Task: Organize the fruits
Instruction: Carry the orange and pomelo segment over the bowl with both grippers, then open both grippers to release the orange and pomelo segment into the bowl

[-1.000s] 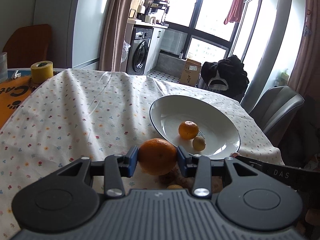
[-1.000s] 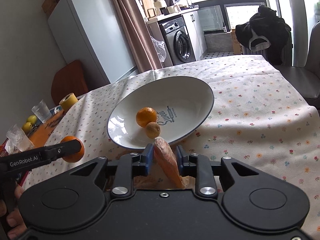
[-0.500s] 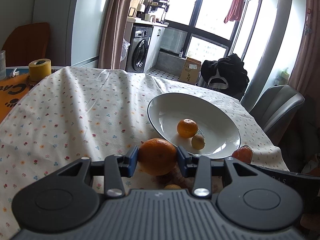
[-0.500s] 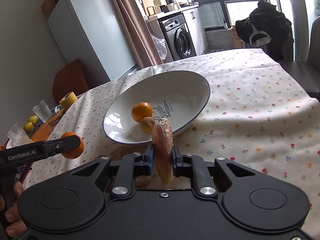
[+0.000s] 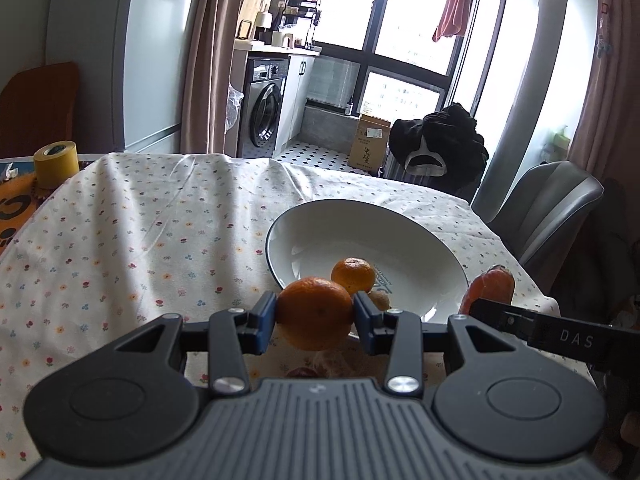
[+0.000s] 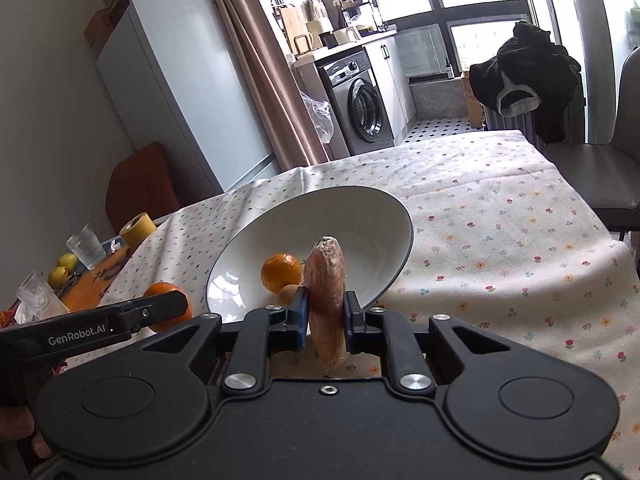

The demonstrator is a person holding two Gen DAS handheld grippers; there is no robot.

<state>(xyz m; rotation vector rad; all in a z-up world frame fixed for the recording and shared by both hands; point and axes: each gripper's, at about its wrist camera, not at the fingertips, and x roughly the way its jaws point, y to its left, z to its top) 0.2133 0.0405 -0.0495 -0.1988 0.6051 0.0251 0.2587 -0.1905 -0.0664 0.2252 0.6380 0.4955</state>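
Observation:
My left gripper is shut on a large orange, held just above the near rim of the white plate. My right gripper is shut on a long orange-brown carrot that stands nearly upright in front of the plate. In the plate lie a small mandarin and a little brownish fruit, partly hidden behind the held things. Each gripper shows in the other's view: the carrot at the right, the orange at the left.
The table wears a flowered cloth. A yellow tape roll, drinking glasses and yellow fruits stand at its far left. A grey chair is beyond the right edge. More fruit lies below my left gripper, mostly hidden.
Both grippers have risen and moved closer to the plate with their loads. The carrot has swung from a tilt to nearly upright.

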